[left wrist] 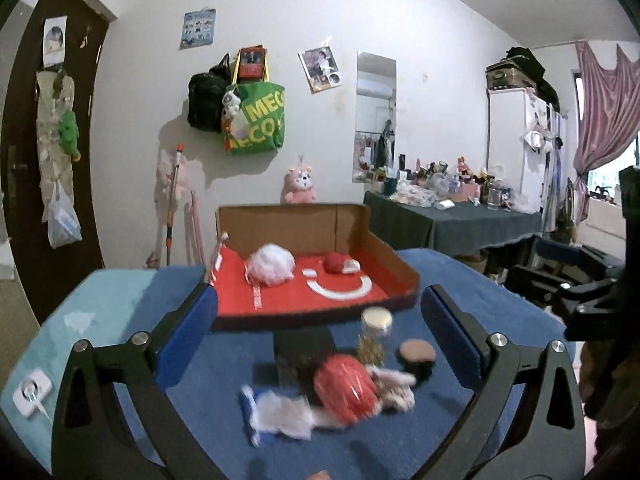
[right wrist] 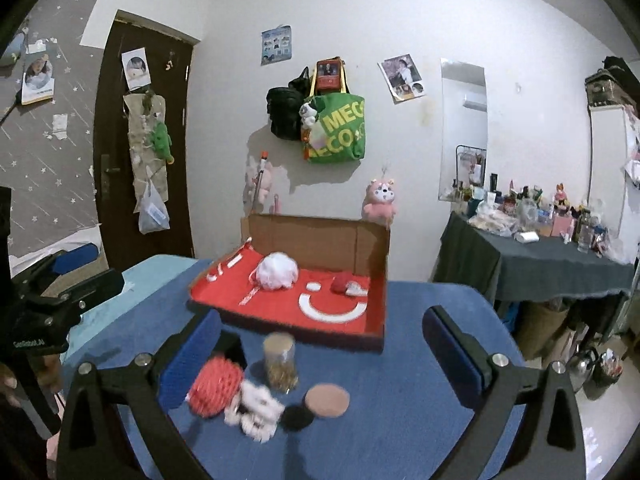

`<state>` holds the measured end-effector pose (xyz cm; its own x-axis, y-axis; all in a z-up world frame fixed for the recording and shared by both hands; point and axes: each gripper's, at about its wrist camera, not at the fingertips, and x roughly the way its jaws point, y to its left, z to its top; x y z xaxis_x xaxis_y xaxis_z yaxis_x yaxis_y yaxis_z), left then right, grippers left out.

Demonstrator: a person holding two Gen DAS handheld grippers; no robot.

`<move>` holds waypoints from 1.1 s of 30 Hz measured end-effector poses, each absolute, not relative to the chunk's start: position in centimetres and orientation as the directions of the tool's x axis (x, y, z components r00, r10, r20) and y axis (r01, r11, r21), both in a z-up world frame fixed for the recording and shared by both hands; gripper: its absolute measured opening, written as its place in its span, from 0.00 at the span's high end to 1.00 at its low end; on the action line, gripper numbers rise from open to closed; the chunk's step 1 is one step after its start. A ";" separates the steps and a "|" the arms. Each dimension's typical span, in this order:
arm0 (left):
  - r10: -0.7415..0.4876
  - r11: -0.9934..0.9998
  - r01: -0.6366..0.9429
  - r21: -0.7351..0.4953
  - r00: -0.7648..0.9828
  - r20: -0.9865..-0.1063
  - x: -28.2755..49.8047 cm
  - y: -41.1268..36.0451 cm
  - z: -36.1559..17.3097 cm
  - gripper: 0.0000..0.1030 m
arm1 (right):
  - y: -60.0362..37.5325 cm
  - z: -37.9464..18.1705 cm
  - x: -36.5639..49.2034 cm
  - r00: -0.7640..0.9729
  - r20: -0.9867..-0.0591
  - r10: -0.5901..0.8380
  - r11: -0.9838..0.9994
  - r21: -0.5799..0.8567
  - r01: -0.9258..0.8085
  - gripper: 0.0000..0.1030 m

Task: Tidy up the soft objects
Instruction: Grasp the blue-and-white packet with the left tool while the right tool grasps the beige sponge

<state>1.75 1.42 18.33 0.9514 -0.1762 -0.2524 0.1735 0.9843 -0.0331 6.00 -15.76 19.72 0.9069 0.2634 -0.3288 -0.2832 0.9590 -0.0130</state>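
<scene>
A cardboard box with a red floor [left wrist: 280, 304] [right wrist: 280, 308] stands on the blue table. In it lie a white fluffy puff [left wrist: 270, 265] [right wrist: 277, 271] and a small red ball [left wrist: 334, 262] [right wrist: 341, 282]. In front of the box lie a large red ball [left wrist: 346, 388] [right wrist: 215, 386], a white fluffy toy [left wrist: 394, 390] [right wrist: 256, 406] and a blue-and-white cloth [left wrist: 276, 410]. My left gripper [left wrist: 316, 340] is open above these, empty. My right gripper [right wrist: 320, 356] is open and empty, the red ball by its left finger.
A clear jar with a pale lid [left wrist: 374, 336] [right wrist: 281, 362], a round tan puff [left wrist: 417, 353] [right wrist: 327, 400] and a black round thing [right wrist: 296, 417] stand among the loose items. A white socket [left wrist: 32, 394] lies at the table's left. A cluttered dark-clothed table [right wrist: 540, 264] is at right.
</scene>
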 end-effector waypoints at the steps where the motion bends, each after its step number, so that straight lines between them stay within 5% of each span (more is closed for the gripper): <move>1: -0.178 0.984 0.175 -0.036 0.950 -0.255 1.3 1.3 17.8 0.00 | -15.7 18.8 5.7 0.904 -0.336 0.263 0.960 -0.004 -0.281 0.00; 17: -0.098 0.995 0.075 -0.069 0.892 -0.442 2.2 2.3 7.3 0.00 | -16.1 7.4 7.8 0.798 -0.545 0.259 0.965 0.115 -0.235 0.00; 33: -0.042 0.999 0.038 -0.020 0.760 -0.649 5.7 6.1 4.6 0.00 | -18.3 5.7 12.5 0.698 -0.682 0.218 0.971 0.080 -0.225 0.00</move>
<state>5.69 6.06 4.57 0.7596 -0.0418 -0.6490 0.0380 0.9991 -0.0199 12.52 -18.27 5.68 0.6980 0.2184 -0.6819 -0.2252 0.9710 0.0805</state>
